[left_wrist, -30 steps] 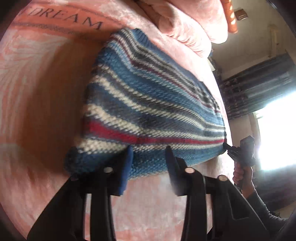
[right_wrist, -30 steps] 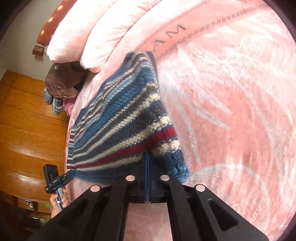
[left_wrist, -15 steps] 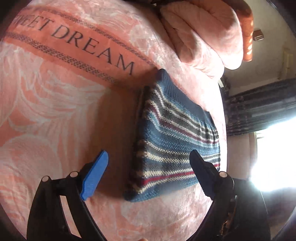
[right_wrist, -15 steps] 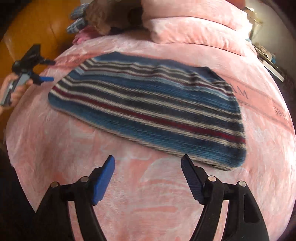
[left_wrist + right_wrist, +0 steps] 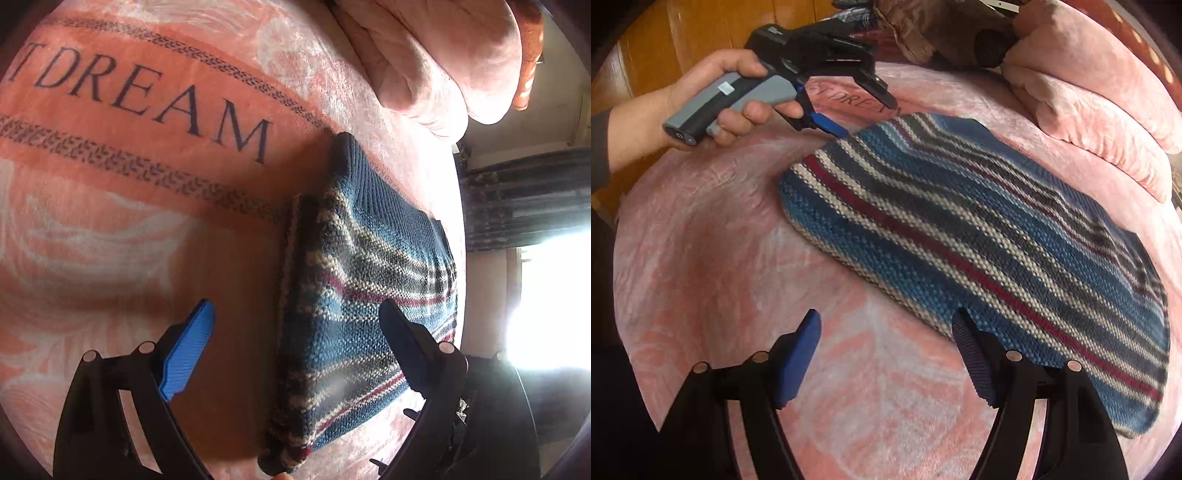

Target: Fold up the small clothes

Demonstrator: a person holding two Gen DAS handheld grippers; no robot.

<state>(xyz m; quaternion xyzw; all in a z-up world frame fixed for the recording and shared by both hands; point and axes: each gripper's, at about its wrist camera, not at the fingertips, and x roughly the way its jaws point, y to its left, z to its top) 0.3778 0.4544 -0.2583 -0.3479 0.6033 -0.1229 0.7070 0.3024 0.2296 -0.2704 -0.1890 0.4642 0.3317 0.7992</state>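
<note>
A blue knitted garment (image 5: pixel 979 229) with white, grey and red stripes lies flat on the pink bed cover (image 5: pixel 720 258), folded into a long band. In the right wrist view my right gripper (image 5: pixel 886 354) is open just in front of its near long edge, one finger (image 5: pixel 971 358) over that edge. A hand holds my left gripper (image 5: pixel 864 110), open, at the band's far left end. The left wrist view shows the garment (image 5: pixel 351 295) end-on, with the open left gripper (image 5: pixel 295 332) straddling its short edge. Nothing is held.
The cover (image 5: pixel 110 221) carries dark "DREAM" lettering (image 5: pixel 159 99). Pink pillows (image 5: pixel 1108 103) lie behind the garment, with a brown heap of clothes (image 5: pixel 942 33) beside them. Wooden panelling (image 5: pixel 683 40) stands beyond the bed's left side. Dark curtains (image 5: pixel 524 199) and a glaring window (image 5: pixel 546 295) are at the right.
A second ago both grippers held the lifted garment's lower edge, the right shut, the left closing. Both have let go and opened; the garment now lies flat and both grippers have drawn nearer its edges.
</note>
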